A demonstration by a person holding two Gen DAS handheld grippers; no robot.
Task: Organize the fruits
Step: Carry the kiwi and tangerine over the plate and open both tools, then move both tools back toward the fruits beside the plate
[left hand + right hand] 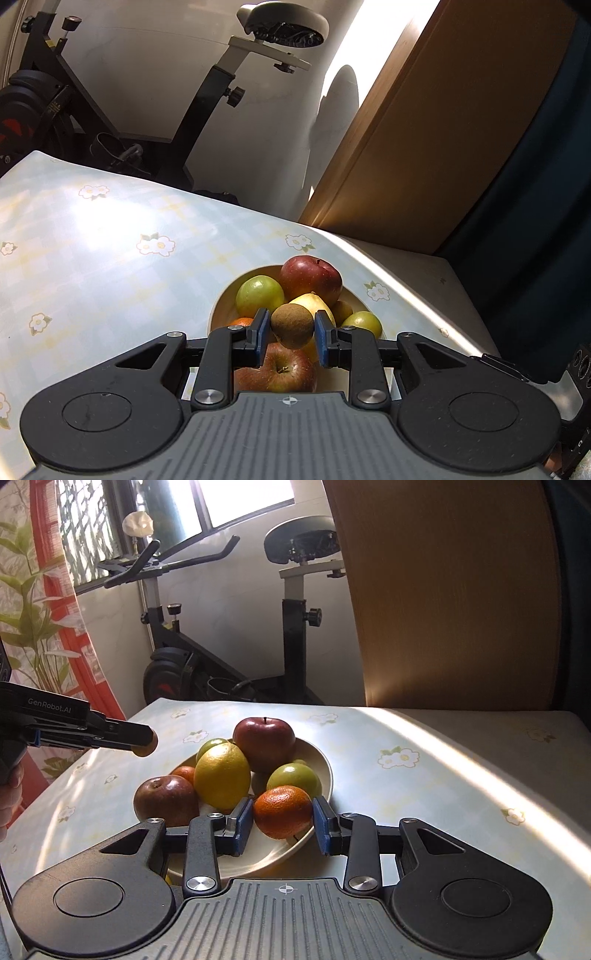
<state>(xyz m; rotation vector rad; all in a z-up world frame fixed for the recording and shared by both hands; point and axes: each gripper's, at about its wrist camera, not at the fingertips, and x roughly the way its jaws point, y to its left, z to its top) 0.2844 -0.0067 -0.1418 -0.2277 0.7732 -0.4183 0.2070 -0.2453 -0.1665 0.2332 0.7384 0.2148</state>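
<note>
left claw clamped on kiwi above bowl | right claw closed around orange at bowl's near rim

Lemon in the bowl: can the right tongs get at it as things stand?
Probably not yet: the right tongs are shut on an orange. The lemon itself lies exposed on top, just left of them.
</note>
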